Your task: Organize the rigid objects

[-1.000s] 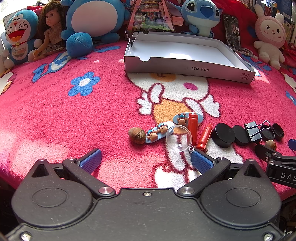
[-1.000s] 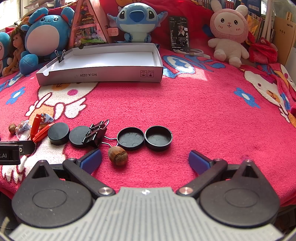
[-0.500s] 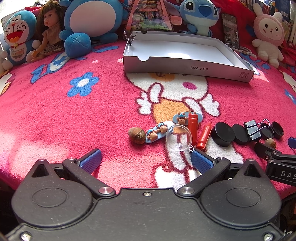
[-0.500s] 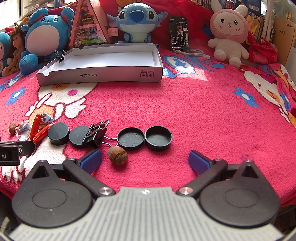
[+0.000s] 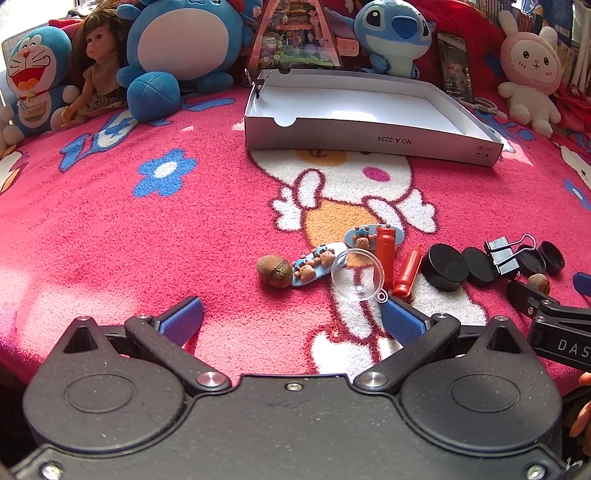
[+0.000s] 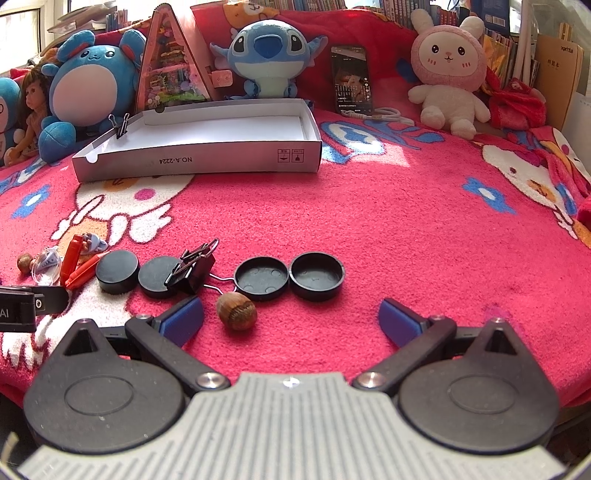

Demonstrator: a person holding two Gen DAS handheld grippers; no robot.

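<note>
Both grippers rest low at the near edge of the pink blanket (image 6: 406,206), short of the clutter. The left gripper (image 5: 291,317) and right gripper (image 6: 291,319) are each spread wide and hold nothing, apparently staged for a first pick. The white box (image 6: 221,160) stands empty, well beyond the items.

The left view shows the clear half-sphere (image 5: 357,275), red tubes (image 5: 384,249) and a nut (image 5: 274,271). The right view resolves the two upturned black caps (image 6: 290,277), binder clip (image 6: 192,267) and a second nut (image 6: 236,310).

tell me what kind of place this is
Probably a home bedroom or playroom: a pink cartoon blanket covers the surface, plush toys like the blue alien plush line the back, and bookshelves stand behind.
</note>
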